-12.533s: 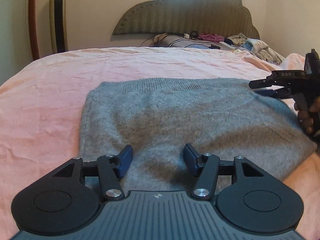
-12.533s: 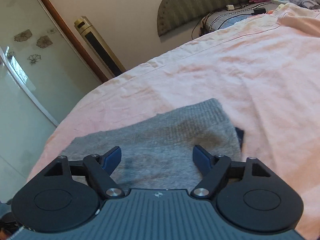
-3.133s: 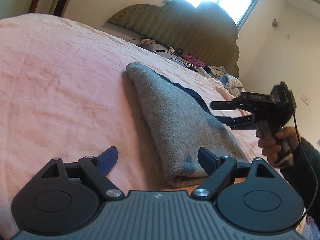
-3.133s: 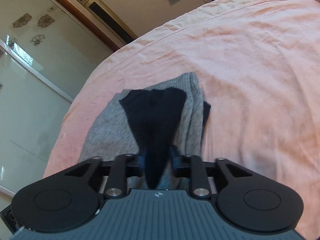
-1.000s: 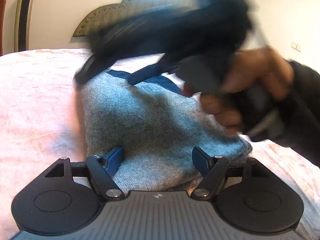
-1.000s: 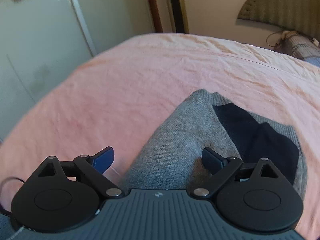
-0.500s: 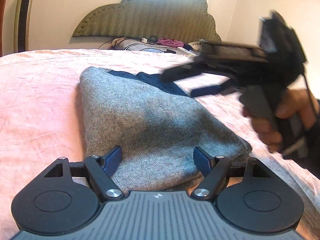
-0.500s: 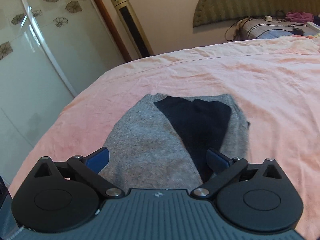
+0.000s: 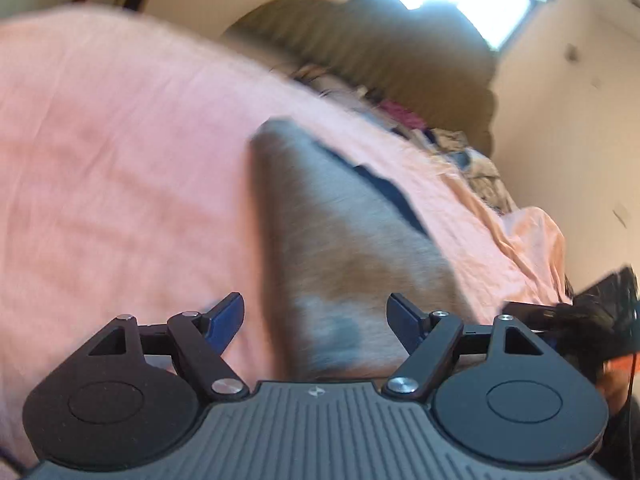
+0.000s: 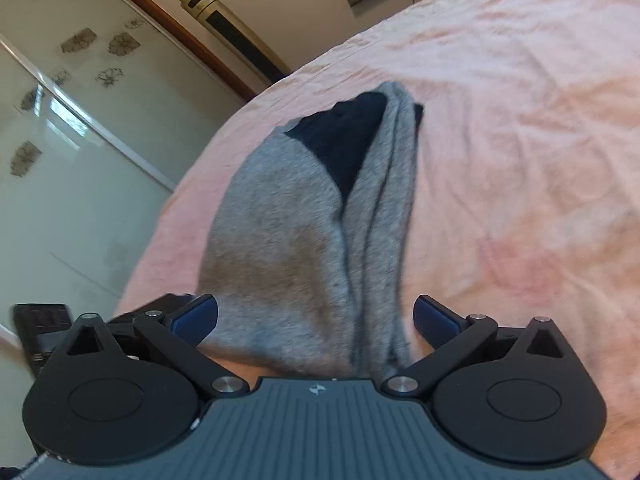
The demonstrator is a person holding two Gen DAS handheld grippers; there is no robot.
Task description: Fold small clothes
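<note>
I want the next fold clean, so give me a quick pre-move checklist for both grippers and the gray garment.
1. Left gripper open, nothing pinched: ok.
2. Right gripper open wide, its jaws having just opened further, nothing pinched: ok.
3. Gray garment folded narrow on the pink sheet: ok.
4. Dark part tucked inside: not ok, it shows at the far end.
5. Edges aligned: cannot tell, left view is blurred.
</note>
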